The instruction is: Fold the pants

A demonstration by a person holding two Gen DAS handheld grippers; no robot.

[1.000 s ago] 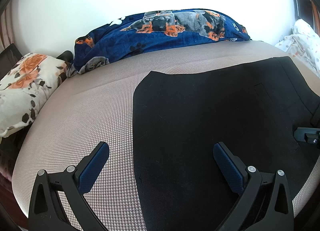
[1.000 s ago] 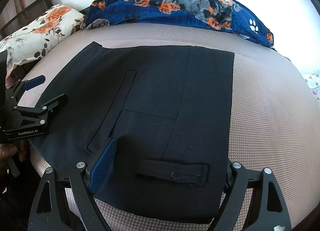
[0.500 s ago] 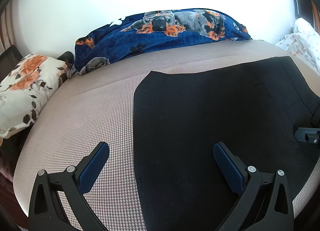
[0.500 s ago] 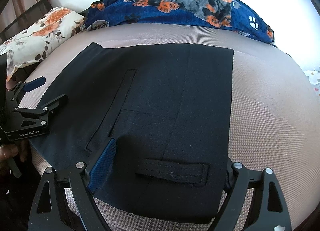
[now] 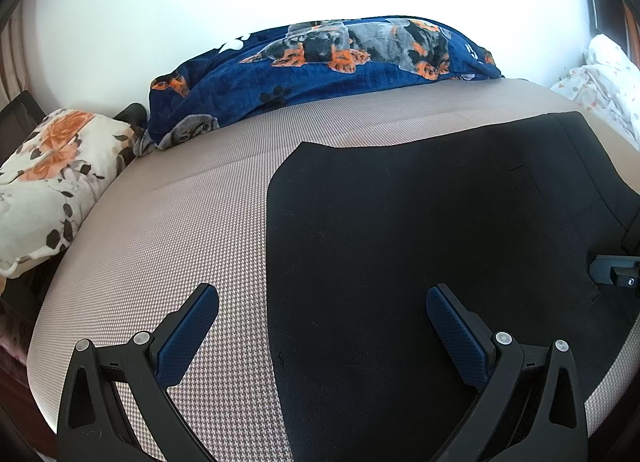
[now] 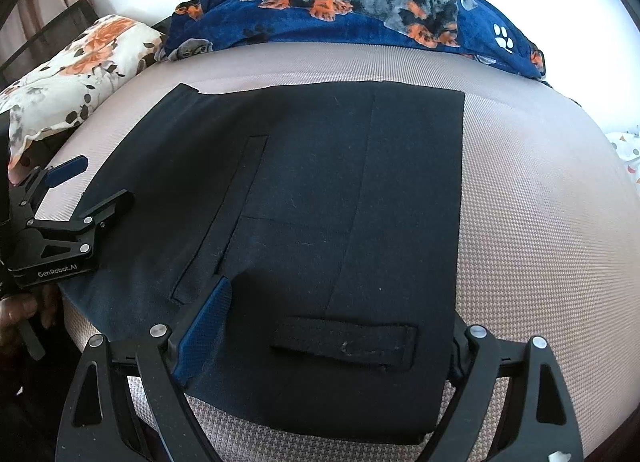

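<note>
Pants [image 6: 320, 190]: black, plain weave, laid flat in a folded slab on the bed [image 6: 540, 222], whose cover is a fine pinkish houndstooth. Visible detail in the right wrist view: a long welt pocket opening [image 6: 220, 218] running near-to-far on the left half, a vertical seam right of centre, and a belt loop [image 6: 344, 346] lying crosswise at the near edge. Right edge straight; far edge straight with a small raised corner at far left; near edge overhangs toward the bed's near side. Right tool [image 6: 332, 342]: jaws spread wide, straddling the near end of the pants, the blue pad of one finger [image 6: 204, 330] resting on the cloth beside the pocket, the other finger at the right edge and largely hidden by the fabric; pads not pressed together on anything. Left tool [image 5: 320, 326]: jaws wide apart, holding nothing; one finger over bare bed cover, the other over the pants, so the garment's left edge runs between them. In the right wrist view the left tool [image 6: 92, 190] sits at the left edge of the pants, a hand [image 6: 20, 310] behind it. Far side: blue dog-print blanket [image 6: 360, 10]; far left: floral pillow [image 6: 80, 70].
</note>
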